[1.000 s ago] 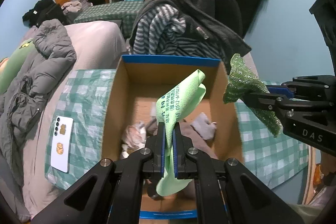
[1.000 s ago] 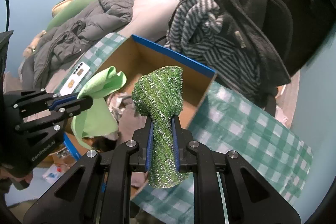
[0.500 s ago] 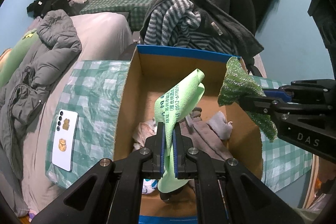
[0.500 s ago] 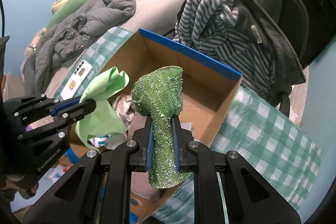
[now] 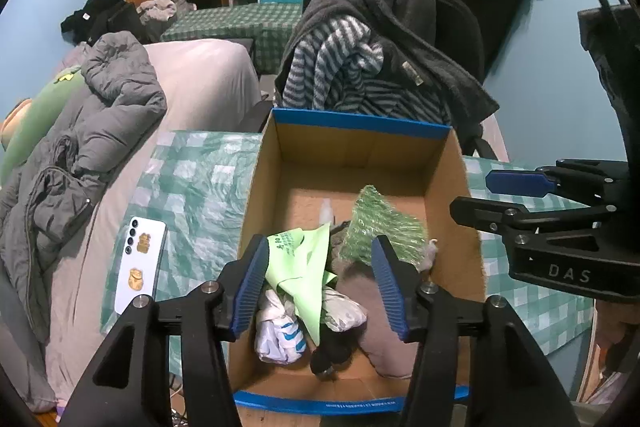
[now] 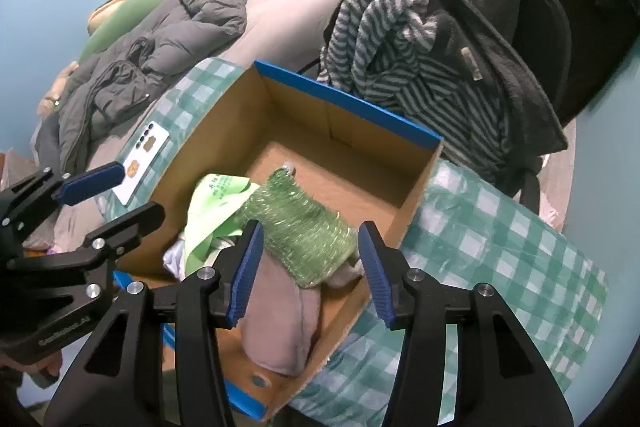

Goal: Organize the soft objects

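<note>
In the left wrist view, the left gripper (image 5: 318, 281) hangs over the near part of the box (image 5: 262, 167) with its fingers (image 5: 252, 285) spread wide and holding nothing. Between and just beyond the fingers lies the light green cloth (image 5: 304, 263), free of both pads, on top of a white cloth (image 5: 280, 331) and a dark item. Ahead of the right finger, inside the box, is the glittery green cloth (image 5: 380, 227), and under that finger lies a mauve cloth (image 5: 368, 311). To the right of the fingers the right gripper (image 5: 484, 197) reaches in from the side, its fingers apart and empty. To the left of the fingers a phone (image 5: 140, 265) lies on the checked cover of the counter (image 5: 196, 187). In the right wrist view, the right gripper (image 6: 308, 267) is also wide open with nothing held. The glittery green cloth (image 6: 304, 231) lies in the box (image 6: 412, 203) between and just past its fingers (image 6: 372, 273), and I cannot tell if it touches a pad. The light green cloth (image 6: 212, 211) is just left of it, and the mauve cloth (image 6: 276, 323) is below, near the left finger. The left gripper (image 6: 116, 191) is at the far left, open, next to the phone (image 6: 144, 155).
</note>
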The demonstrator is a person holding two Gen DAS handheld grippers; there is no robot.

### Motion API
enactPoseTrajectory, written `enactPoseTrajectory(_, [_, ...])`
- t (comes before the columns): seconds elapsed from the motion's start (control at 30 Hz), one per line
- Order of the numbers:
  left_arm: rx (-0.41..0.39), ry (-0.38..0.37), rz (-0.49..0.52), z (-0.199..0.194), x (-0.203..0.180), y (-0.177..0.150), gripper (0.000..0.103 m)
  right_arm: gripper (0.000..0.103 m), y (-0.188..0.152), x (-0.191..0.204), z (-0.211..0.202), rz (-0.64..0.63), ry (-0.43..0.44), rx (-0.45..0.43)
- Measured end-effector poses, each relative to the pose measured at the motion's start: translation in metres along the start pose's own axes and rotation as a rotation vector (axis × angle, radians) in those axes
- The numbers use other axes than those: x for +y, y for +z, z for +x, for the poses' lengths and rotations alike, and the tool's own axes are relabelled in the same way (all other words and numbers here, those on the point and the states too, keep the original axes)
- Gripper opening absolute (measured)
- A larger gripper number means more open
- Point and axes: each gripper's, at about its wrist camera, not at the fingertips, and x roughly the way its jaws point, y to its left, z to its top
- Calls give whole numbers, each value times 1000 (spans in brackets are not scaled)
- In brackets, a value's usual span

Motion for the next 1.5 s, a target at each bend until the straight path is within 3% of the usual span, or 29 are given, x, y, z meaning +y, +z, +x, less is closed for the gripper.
enactPoseTrajectory(0.13, [-18, 9, 2, -12, -4, -1, 68, 58, -4, -3, -11, 17, -19, -6])
enactPoseTrajectory(0.53, [-68, 55, 1, -42, -13, -7, 79, 63, -13, -12, -50, 39, -90, -54])
enactPoseTrajectory(0.97, [-74, 55, -40, -53, -17, -7, 79, 64, -20, -15, -72, 46, -136, -91])
enactPoseTrajectory(1.5, [-83, 59, -12, -61, -33, -10, 79, 64, -28, -27, -85, 75, -141, -100])
